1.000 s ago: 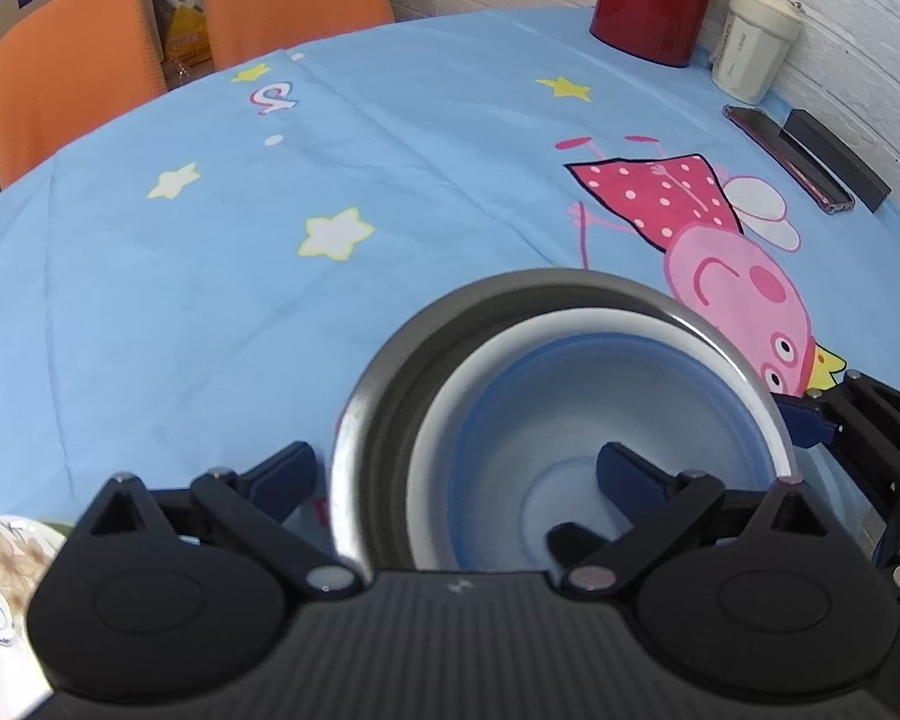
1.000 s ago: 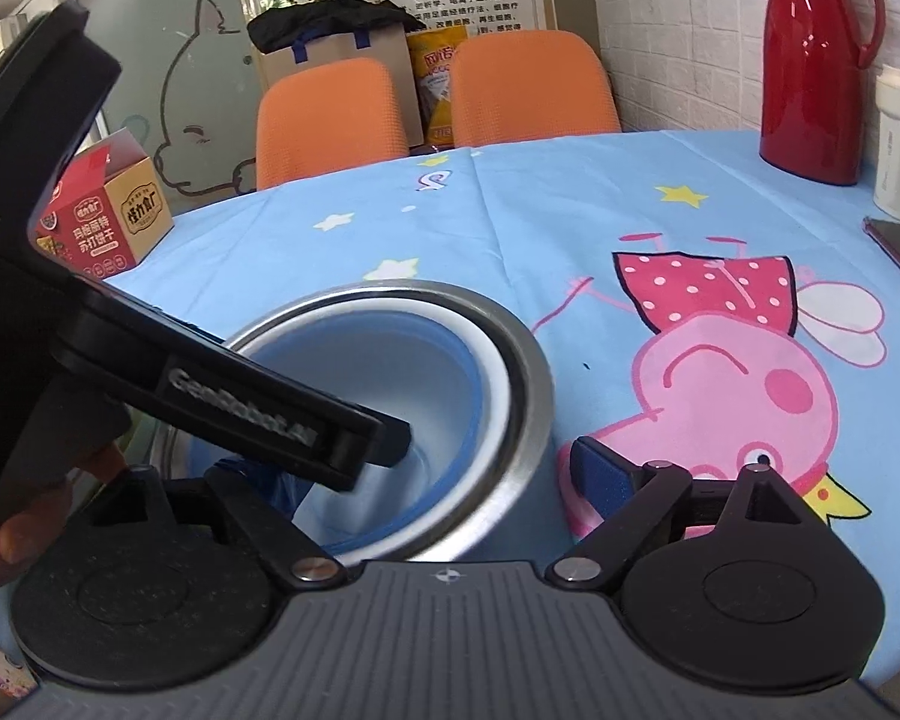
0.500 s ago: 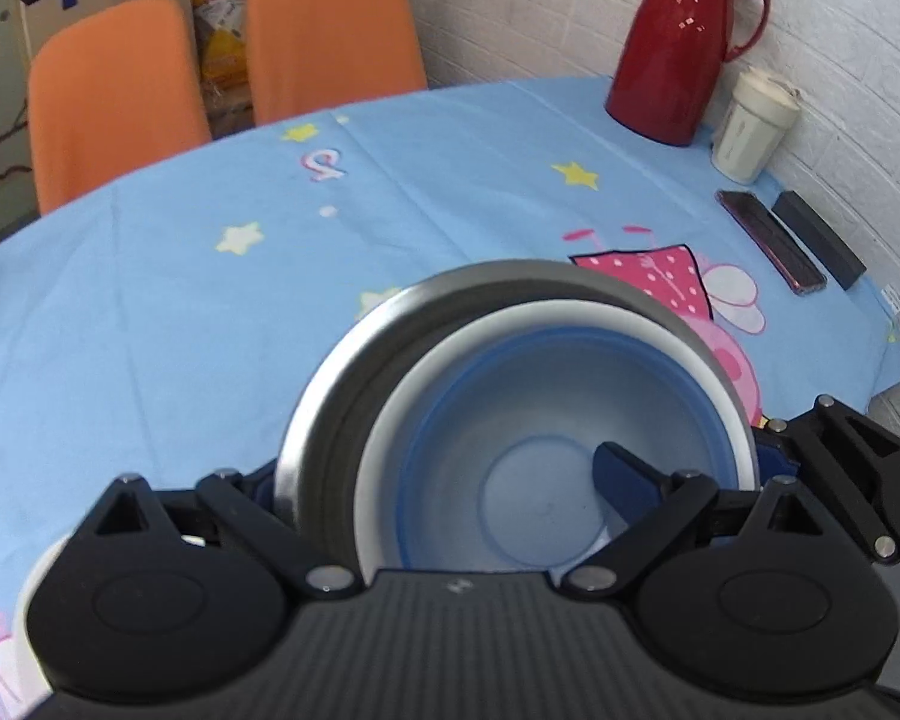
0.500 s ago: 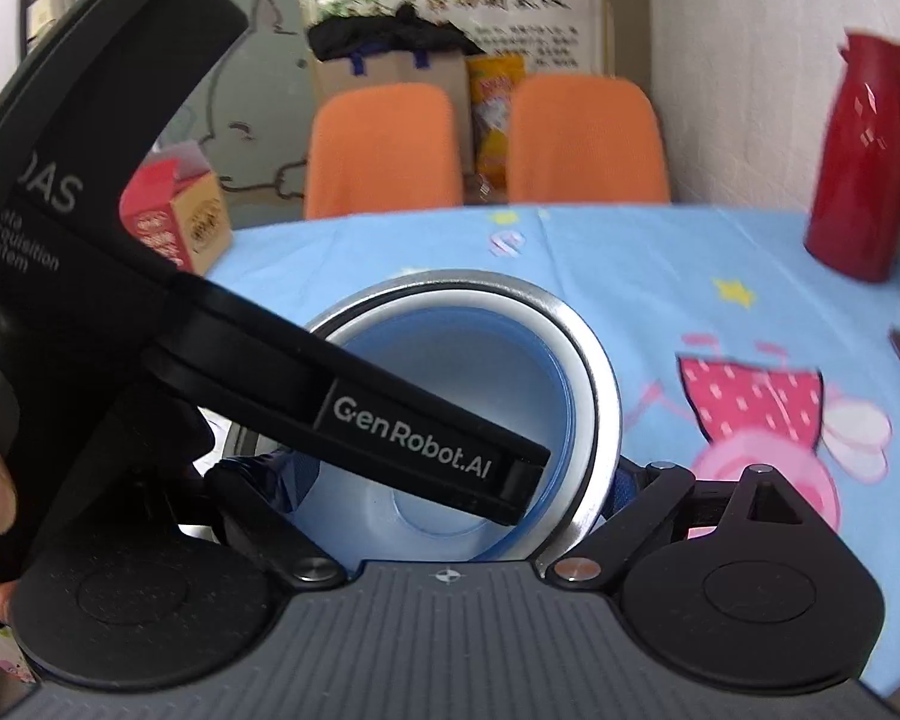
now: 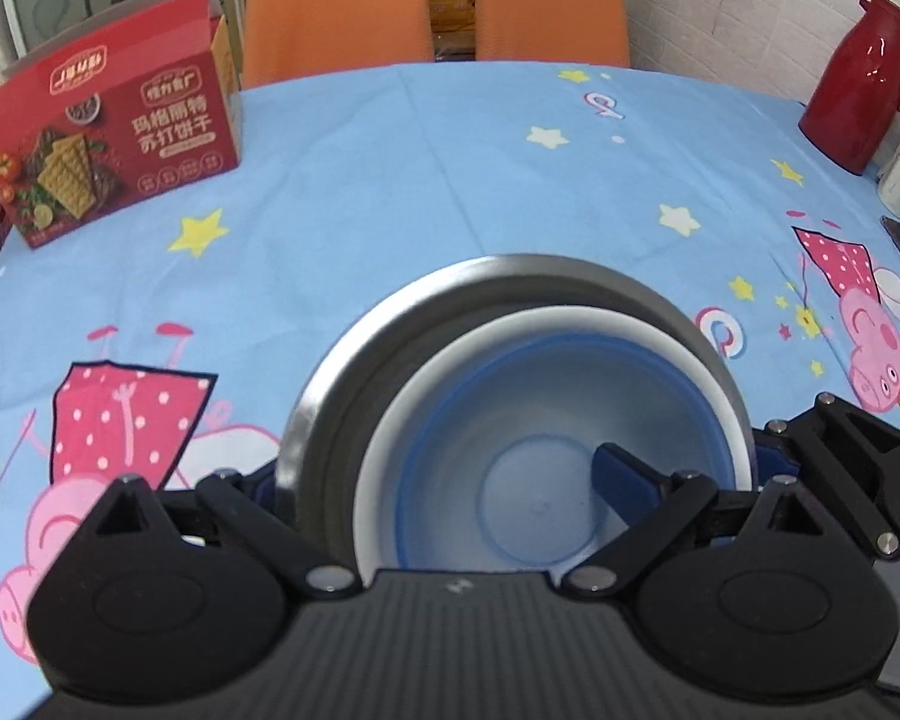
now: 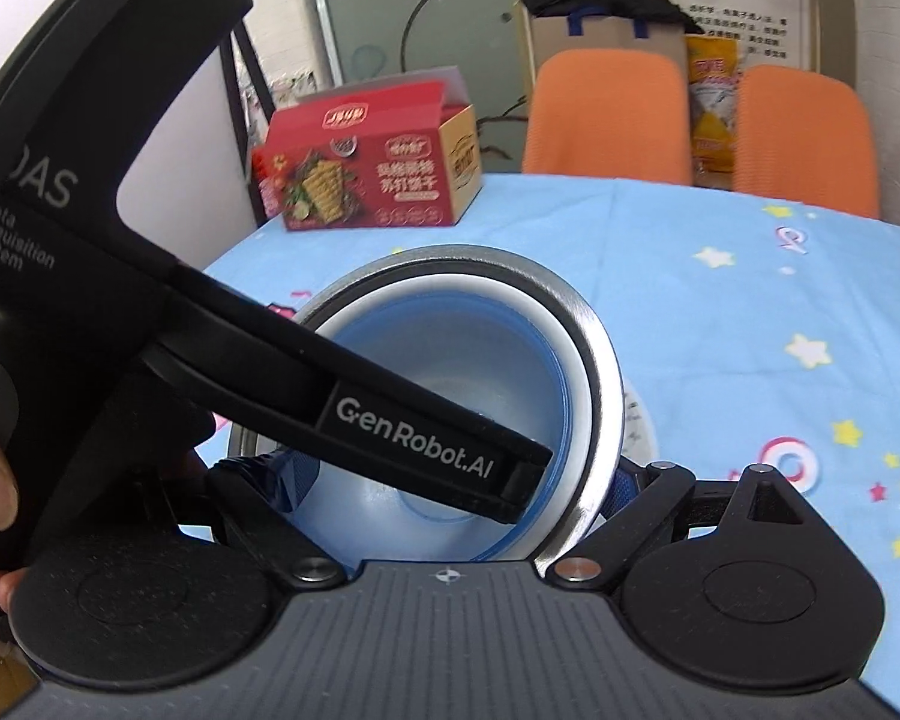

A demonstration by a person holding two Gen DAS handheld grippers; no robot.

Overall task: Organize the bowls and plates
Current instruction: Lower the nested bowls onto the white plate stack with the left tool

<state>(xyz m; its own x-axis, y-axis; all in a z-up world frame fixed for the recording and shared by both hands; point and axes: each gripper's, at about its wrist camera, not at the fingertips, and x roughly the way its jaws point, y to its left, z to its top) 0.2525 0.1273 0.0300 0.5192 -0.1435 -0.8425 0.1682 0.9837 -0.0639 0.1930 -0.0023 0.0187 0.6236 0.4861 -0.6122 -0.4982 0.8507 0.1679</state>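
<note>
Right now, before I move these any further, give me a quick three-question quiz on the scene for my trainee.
1. True or false: the blue bowl sits nested inside the steel bowl.
2. Pick one: the two chairs behind the table are A) orange, B) green, C) black.
3. Fill the gap: the right finger of the left tool reaches ___ the blue bowl, while its left finger stays outside the steel bowl.

Key: 1 true; 2 A; 3 inside.
</note>
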